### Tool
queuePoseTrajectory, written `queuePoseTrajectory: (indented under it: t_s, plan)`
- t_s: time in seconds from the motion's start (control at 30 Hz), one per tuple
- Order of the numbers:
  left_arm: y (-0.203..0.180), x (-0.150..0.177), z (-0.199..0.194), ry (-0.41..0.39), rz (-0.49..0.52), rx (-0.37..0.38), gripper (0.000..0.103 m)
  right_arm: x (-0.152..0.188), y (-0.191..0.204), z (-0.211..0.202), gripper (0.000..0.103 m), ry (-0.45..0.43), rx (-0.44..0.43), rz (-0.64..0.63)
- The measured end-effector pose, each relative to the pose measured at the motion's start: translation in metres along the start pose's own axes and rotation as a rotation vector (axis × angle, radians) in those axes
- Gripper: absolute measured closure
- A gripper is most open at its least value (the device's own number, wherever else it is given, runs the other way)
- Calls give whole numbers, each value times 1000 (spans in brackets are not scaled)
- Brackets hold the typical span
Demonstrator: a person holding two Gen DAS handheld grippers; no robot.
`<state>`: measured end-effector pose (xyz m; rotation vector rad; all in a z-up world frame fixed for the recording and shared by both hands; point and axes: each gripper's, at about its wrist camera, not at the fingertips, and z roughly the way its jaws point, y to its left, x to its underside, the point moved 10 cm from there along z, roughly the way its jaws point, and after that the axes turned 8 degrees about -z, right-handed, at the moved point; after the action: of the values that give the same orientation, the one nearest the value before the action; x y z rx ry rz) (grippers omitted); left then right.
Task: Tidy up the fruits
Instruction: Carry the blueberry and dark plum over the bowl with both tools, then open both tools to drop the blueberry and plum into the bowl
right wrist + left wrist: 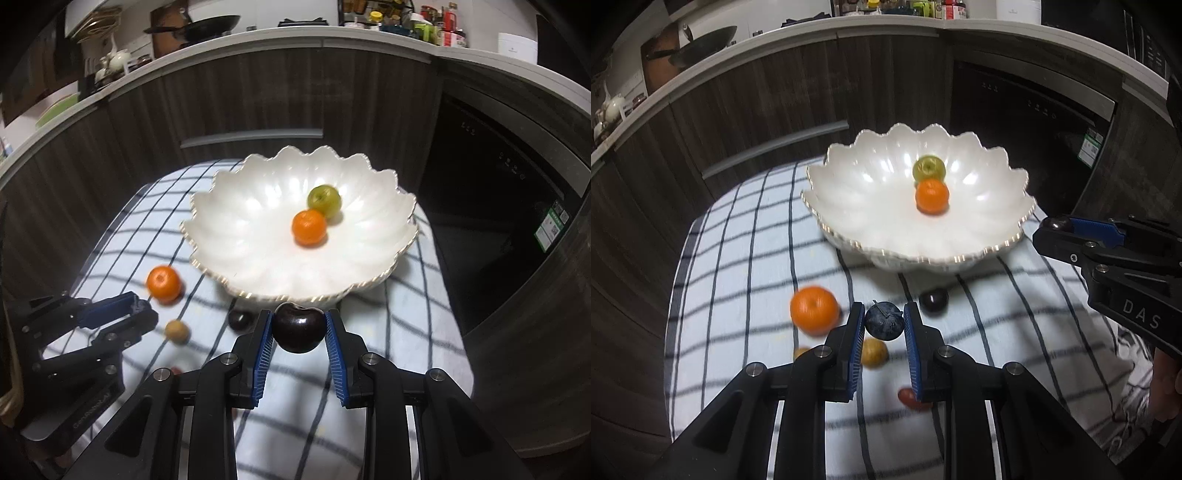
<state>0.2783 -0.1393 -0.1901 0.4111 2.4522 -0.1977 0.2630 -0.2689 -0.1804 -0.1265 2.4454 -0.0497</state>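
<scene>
A: Clamping a dusty blue-black blueberry (884, 320), the left gripper (884, 325) has its blue pads (857, 343) narrowed to the berry's width, pressed on both sides, just in front of the white scalloped bowl (849, 206).

B: And the other one?

A: The right gripper (299, 330) pinches a glossy dark cherry (298, 328) the same way, pads tight on either flank, close to the bowl's near rim. Both fruits seem lifted off the checked cloth (746, 258), though I cannot tell how high.

B: What sits in the bowl?

A: A green fruit (928, 168) toward the far side and a small orange (932, 196) touching it, nearer us.

B: Outside it?

A: In front of the bowl on the table: a second orange (814, 309) to the left, a dark round fruit (933, 301) just below the rim, a tan one (874, 352) further out and a red one (908, 398) further still.

B: Do the views differ?

A: The left wrist view shows the red fruit, partly behind a pad; in the right wrist view only a sliver shows. The right view shows the cherry's stem dimple; the left view sees that cherry only as a dark knob in the gripper tip at the bowl's right.
</scene>
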Motion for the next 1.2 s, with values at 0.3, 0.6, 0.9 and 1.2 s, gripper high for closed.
queuePoseTrajectory:
  t_s: [0.3, 0.6, 0.9, 1.2]
  plan:
    - [0, -38, 16, -6, -25, 11, 81, -26, -23, 12, 73, -14, 27, 45]
    - [-2, -64, 42, 6, -26, 10, 81, -41, -36, 28, 73, 3, 41, 58]
    - [-7, -67, 62, 38, -8, 16, 79, -38, -41, 49, 73, 55, 46, 53]
    - [-4, -71, 60, 21, -14, 6, 39, -35, -42, 54, 47, 71, 52, 60]
